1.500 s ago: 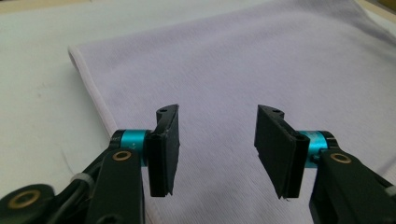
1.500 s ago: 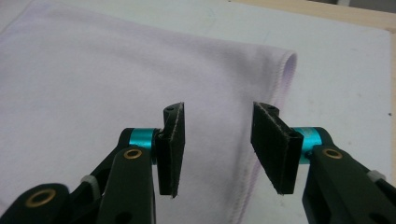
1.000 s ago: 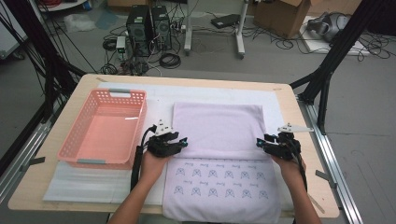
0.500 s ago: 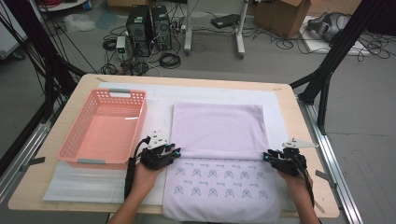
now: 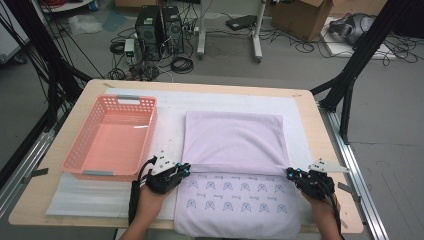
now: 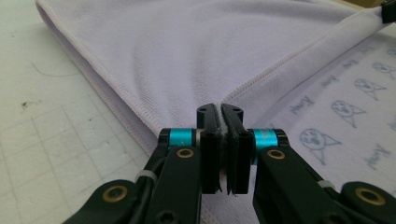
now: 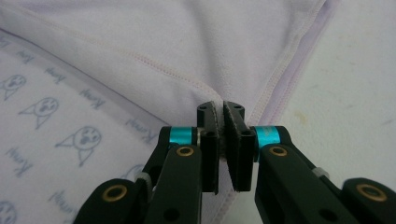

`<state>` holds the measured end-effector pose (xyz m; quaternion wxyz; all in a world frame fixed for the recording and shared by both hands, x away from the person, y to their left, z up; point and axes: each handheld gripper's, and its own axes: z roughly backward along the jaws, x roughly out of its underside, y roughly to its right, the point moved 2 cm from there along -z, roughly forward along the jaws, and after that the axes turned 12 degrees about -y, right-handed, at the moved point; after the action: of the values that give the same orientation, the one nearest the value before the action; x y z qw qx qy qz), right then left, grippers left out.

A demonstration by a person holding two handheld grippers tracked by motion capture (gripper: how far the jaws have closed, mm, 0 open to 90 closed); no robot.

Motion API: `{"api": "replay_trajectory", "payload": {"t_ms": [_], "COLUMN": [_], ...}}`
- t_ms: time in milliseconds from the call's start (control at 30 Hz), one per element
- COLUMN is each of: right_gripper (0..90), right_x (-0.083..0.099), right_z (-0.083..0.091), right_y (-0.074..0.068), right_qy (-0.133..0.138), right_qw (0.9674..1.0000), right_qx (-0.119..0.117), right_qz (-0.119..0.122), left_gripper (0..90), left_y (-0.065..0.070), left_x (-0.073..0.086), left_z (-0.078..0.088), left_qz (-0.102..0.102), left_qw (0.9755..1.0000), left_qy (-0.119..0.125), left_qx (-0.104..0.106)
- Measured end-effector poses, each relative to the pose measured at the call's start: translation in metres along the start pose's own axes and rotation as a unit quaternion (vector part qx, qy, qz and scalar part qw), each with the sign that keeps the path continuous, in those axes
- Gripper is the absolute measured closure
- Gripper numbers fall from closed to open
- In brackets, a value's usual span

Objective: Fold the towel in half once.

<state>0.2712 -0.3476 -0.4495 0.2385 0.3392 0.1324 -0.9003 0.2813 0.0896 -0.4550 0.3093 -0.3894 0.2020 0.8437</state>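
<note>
We see the pink basket point(image 5: 112, 137) at the table's left, holding nothing, beside the lavender towel point(image 5: 235, 142) (its far half folded over the printed near half). The left gripper point(image 5: 184, 170) and right gripper point(image 5: 291, 173) have just been closing; each now pinches a corner of the folded layer's near edge.

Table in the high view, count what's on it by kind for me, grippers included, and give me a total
Towel, lilac, folded edge pinched at both corners: 1
Basket, pink plastic: 1
Mat, white, under both: 1
Grippers, left gripper and right gripper, each shut on the towel: 2
Total: 5
</note>
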Motion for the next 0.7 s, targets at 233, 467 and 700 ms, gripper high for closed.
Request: {"api": "replay_trajectory", "payload": {"t_ms": [233, 467, 700], "right_gripper": [84.6, 84.6, 84.5], "right_x": [0.008, 0.021, 0.035], "right_z": [0.011, 0.021, 0.033], "right_y": [-0.006, -0.014, -0.024], "right_qy": [0.011, 0.014, 0.016], "right_qw": [0.9999, 0.9998, 0.9998], "right_qx": [-0.005, -0.009, -0.007], "right_qz": [0.006, 0.008, 0.006], "left_gripper": [85.4, 85.4, 85.4], "left_y": [0.006, 0.017, 0.033], "left_x": [0.004, 0.014, 0.024], "left_z": [0.011, 0.021, 0.034], "left_qz": [0.0, 0.001, -0.003], "left_qw": [0.9999, 0.9999, 0.9998], "left_qy": [0.011, 0.014, 0.017], "left_qx": [0.004, 0.003, 0.006]}}
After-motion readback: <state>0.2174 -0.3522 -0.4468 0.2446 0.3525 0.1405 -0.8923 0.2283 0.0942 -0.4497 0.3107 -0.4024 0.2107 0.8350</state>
